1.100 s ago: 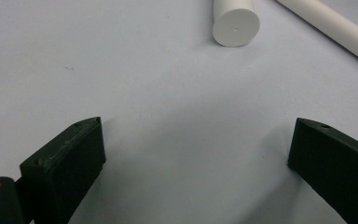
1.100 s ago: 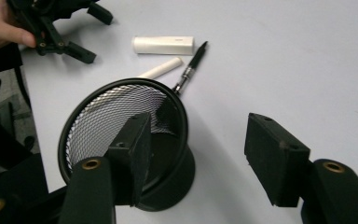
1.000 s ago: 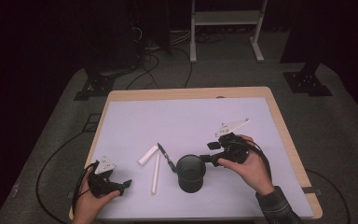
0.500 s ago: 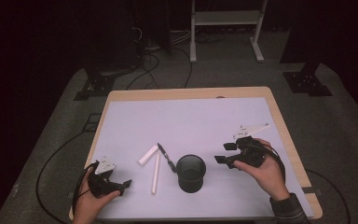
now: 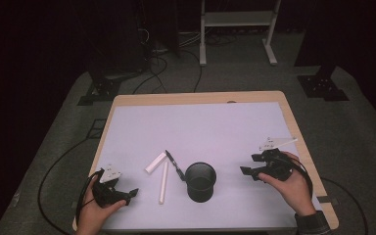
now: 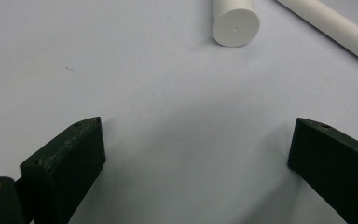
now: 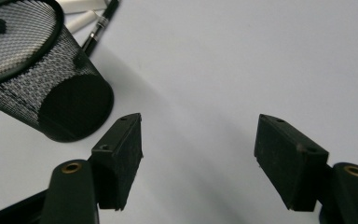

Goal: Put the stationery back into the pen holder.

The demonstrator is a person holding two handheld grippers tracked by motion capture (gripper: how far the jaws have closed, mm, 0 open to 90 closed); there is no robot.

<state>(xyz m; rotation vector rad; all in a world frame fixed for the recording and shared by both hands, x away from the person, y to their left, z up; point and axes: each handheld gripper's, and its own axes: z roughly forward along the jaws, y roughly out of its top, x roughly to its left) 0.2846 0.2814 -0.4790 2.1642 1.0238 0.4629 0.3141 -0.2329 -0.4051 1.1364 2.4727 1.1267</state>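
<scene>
Both sets of jaws are spread wide with nothing between them. Your right gripper point(image 5: 254, 169) sits near the table's right edge, its jaws pointing left toward the black mesh cup point(image 5: 200, 181), which stands upright just right of centre at the near side of the table point(image 5: 225, 122). In the right gripper view that cup point(image 7: 42, 88) fills the upper left corner, clear of your jaws, with open white surface between you and it.

Your left gripper point(image 5: 125, 193) rests at the near left corner, low over the tabletop, jaws aimed right. Ahead of it lie the loose pieces: a long white stick point(image 5: 163, 182) running near to far, a short white cylinder point(image 5: 155, 162) angled just beyond it on the left, and a black pen point(image 5: 174, 164) slanting from far left down toward the cup's rim, very close to it. In the left gripper view the cylinder's flat round end point(image 6: 235, 21) faces you, and the long stick point(image 6: 328, 30) crosses the upper right corner. The stick lies between your left gripper and the cup, and the pen lies beside the cup's left side.
</scene>
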